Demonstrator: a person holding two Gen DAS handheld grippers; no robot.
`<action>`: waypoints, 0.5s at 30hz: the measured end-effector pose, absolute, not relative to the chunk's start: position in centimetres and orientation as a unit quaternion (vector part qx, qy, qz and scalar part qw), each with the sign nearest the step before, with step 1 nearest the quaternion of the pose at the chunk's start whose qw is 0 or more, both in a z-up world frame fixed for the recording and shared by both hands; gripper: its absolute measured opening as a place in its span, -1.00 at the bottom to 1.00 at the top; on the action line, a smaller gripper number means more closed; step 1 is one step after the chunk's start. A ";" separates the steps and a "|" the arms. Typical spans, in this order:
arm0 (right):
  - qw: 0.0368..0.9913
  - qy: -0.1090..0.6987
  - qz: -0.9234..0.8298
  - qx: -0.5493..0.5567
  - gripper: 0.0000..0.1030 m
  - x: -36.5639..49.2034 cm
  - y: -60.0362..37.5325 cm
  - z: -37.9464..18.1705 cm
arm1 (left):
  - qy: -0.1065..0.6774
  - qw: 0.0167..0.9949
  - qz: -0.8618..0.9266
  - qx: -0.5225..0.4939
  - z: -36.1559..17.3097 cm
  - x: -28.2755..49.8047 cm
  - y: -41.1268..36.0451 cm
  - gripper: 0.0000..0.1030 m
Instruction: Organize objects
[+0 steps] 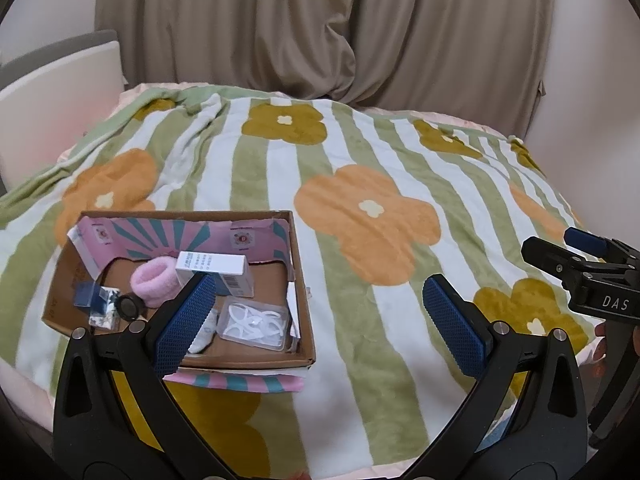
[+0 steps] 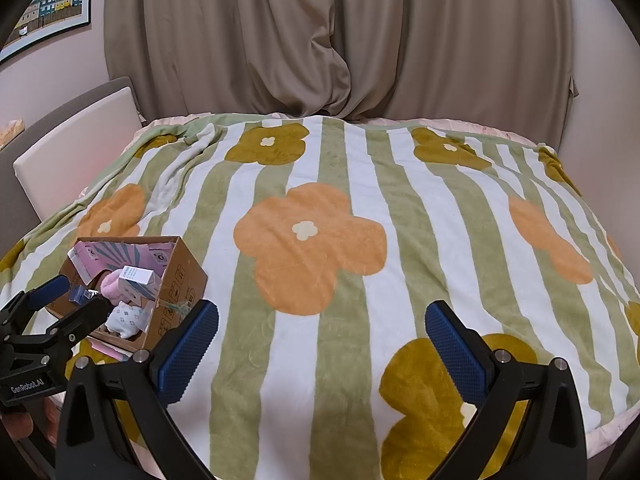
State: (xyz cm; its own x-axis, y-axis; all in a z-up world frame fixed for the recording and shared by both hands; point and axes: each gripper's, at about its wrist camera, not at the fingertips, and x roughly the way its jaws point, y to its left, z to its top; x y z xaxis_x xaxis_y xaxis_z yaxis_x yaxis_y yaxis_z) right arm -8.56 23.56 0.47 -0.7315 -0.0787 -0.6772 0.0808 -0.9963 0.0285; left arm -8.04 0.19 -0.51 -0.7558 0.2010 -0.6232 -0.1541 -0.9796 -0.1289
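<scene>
A brown cardboard box sits on the flowered blanket at the left; it also shows in the right wrist view. Inside lie a pink hair scrunchie, a white carton, a clear case of white plastic picks, a small black round item, a blue-capped clear cube and a white patterned cloth. My left gripper is open and empty, its left finger over the box's near edge. My right gripper is open and empty above bare blanket.
The green, white and orange flowered blanket covers the bed. Beige curtains hang behind. A white headboard panel stands at the left. A framed picture hangs on the wall. A pink-teal flap sticks out under the box.
</scene>
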 end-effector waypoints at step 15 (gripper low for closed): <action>0.050 -0.002 -0.929 0.367 0.99 -8.7 23.5 0.4 | -0.006 0.089 0.953 -0.290 0.6 -6.5 1.2 1.00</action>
